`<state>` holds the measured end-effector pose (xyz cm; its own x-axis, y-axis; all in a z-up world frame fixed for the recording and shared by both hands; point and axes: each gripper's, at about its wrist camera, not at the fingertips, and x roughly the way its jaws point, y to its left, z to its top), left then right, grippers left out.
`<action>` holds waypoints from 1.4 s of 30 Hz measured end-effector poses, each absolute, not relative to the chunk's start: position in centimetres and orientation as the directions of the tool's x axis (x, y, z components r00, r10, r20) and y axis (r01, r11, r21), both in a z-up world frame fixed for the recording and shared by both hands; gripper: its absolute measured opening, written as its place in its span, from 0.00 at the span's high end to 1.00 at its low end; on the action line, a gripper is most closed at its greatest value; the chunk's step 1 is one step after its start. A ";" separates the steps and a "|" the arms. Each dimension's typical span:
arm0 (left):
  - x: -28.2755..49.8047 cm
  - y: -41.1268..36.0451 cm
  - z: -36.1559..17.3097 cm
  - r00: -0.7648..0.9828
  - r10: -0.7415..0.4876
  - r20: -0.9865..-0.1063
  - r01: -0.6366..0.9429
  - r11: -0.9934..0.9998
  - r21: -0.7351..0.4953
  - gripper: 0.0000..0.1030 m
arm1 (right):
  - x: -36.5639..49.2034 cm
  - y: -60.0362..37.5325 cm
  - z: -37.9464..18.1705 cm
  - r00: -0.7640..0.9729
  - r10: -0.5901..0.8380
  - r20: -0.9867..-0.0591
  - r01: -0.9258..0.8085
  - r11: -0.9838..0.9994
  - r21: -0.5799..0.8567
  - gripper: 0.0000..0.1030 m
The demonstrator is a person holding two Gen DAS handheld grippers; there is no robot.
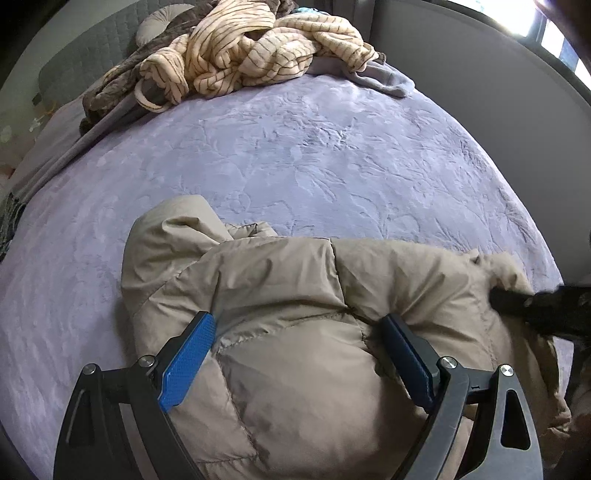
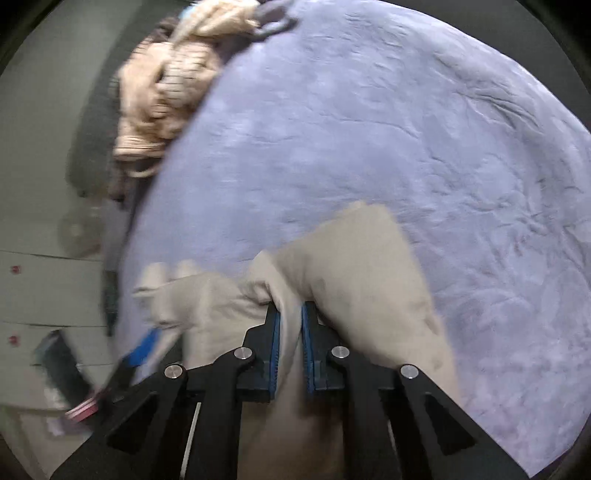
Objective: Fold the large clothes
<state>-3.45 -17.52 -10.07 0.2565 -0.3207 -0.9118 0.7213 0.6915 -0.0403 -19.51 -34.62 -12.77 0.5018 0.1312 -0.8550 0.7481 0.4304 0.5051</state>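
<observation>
A beige puffer jacket point(image 1: 295, 280) lies bunched on the lavender bed cover point(image 1: 295, 147) near the front edge. My left gripper point(image 1: 297, 319) stands wide open over the jacket's padded body, which bulges between its blue pads point(image 1: 188, 362); the left pad's face is bare. My right gripper point(image 2: 290, 310) is shut on a fold of the jacket point(image 2: 354, 266), with cloth pinched between its pads. In the left wrist view the right gripper point(image 1: 535, 306) shows as a dark blur at the jacket's right end. The right wrist view is motion-blurred.
A heap of cream striped cloth point(image 1: 240, 55) and a brown blanket point(image 1: 110, 85) lies at the far end of the bed, beside a round cushion point(image 1: 155, 22). A grey wall point(image 1: 480, 92) runs along the bed's right side. White drawers point(image 2: 48, 288) stand left of the bed.
</observation>
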 end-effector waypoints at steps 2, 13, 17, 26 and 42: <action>-3.9 -18.1 -10.3 0.265 -0.308 -0.914 0.732 0.681 -0.017 0.10 | -19.8 -34.6 -14.3 0.468 0.138 -0.873 0.762 0.437 0.477 0.94; -6.9 -9.1 -5.9 0.121 -0.376 -0.918 0.694 0.694 -0.193 0.10 | -20.3 -33.8 -14.4 0.433 0.146 -0.890 0.749 0.490 0.445 0.93; -10.0 -6.5 -7.3 0.093 -0.333 -0.939 0.701 0.691 -0.176 0.10 | -21.2 -32.3 -10.8 0.442 0.119 -0.889 0.694 0.583 0.423 0.89; -11.3 -4.9 -8.7 0.059 -0.292 -0.955 0.592 0.780 -0.202 0.01 | -26.5 -24.7 -6.9 0.402 0.168 -0.900 0.557 0.735 0.387 0.89; -12.5 -2.1 -4.6 0.158 -0.251 -0.955 0.534 0.835 -0.132 0.01 | -27.5 -25.1 -7.8 0.308 0.225 -0.924 0.602 0.706 0.372 0.86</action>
